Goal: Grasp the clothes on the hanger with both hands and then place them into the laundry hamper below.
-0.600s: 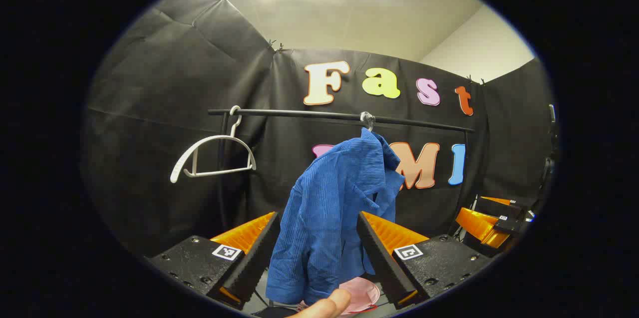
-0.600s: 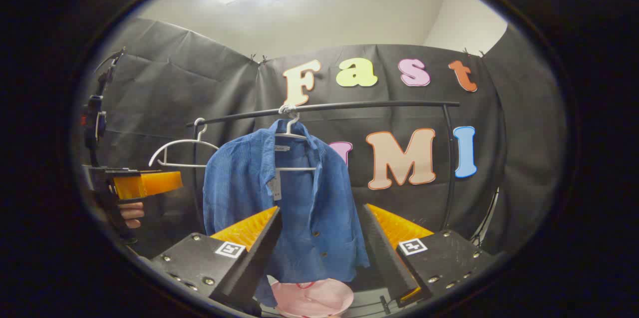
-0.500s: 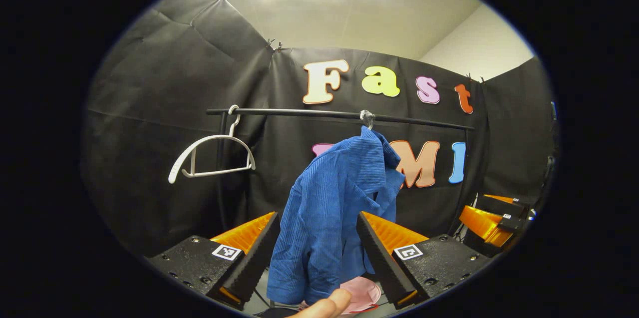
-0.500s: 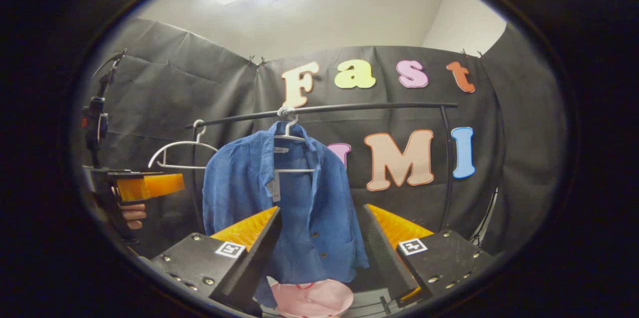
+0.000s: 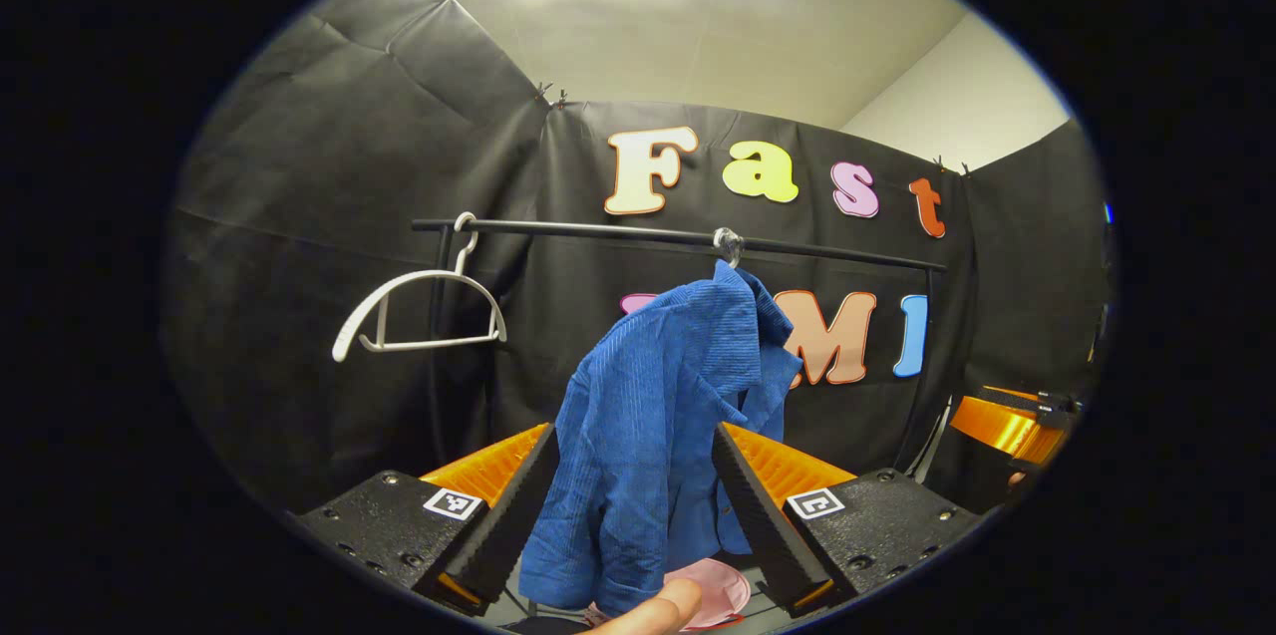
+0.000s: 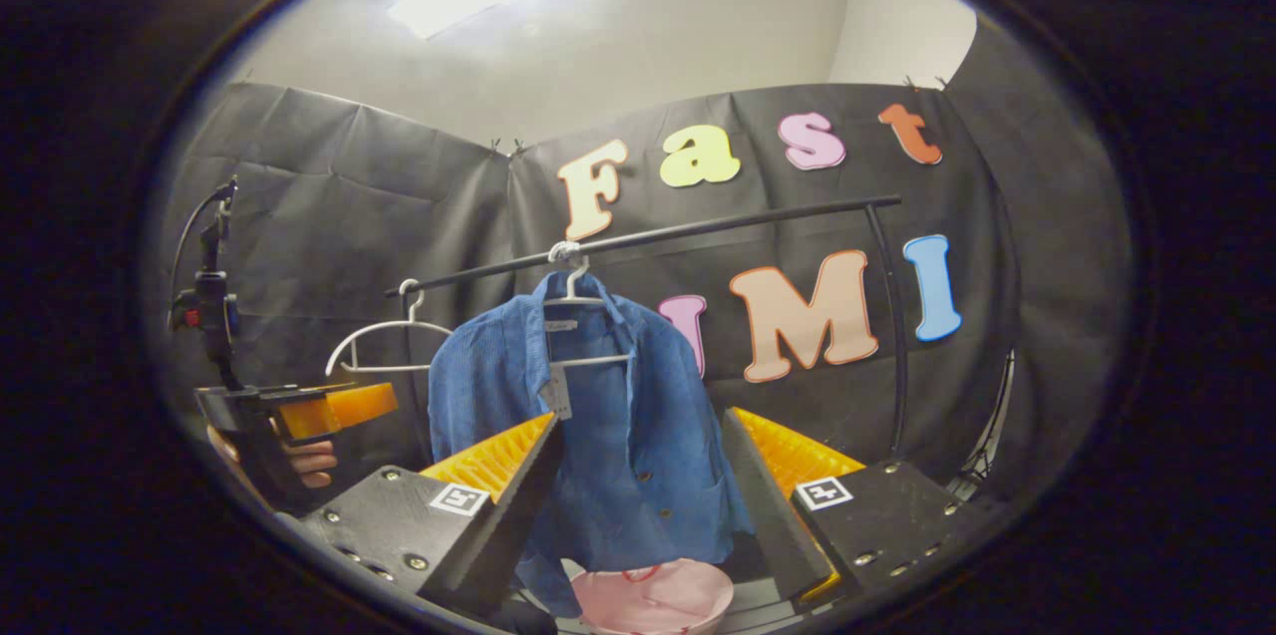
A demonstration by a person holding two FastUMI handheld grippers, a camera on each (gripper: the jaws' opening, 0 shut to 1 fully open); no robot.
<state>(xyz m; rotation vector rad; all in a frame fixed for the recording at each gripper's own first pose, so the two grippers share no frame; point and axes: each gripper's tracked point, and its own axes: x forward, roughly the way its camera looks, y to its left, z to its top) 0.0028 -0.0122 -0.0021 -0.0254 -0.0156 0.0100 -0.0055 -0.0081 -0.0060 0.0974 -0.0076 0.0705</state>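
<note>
1. I have both tools aimed at the blue shirt (image 6: 598, 416), which hangs on its white hanger (image 6: 573, 291) from the black rail (image 6: 698, 228), with the pink hamper (image 6: 653, 597) low beneath its hem.
2. My left gripper (image 5: 628, 505) has its fingers spread wide and grasps nothing; the shirt shows between them but sits farther off, not touching.
3. My right gripper (image 6: 638, 505) is likewise released, fingers apart with the shirt front framed in the gap.
4. Compared with half a second ago, the shirt looks a little larger and lower between the left fingers, so I judge that hand has eased nearer.
5. The right gripper view has tilted: the rail now slants up to the right and the shirt sits slightly right of where it was.
6. In the left gripper view, the right tool has slid farther toward the right edge.
7. An empty hanger (image 5: 419, 311) hangs at the rail's left end, well apart from the shirt.
8. I judge the approach unfinished; no grasp is made yet.
</note>
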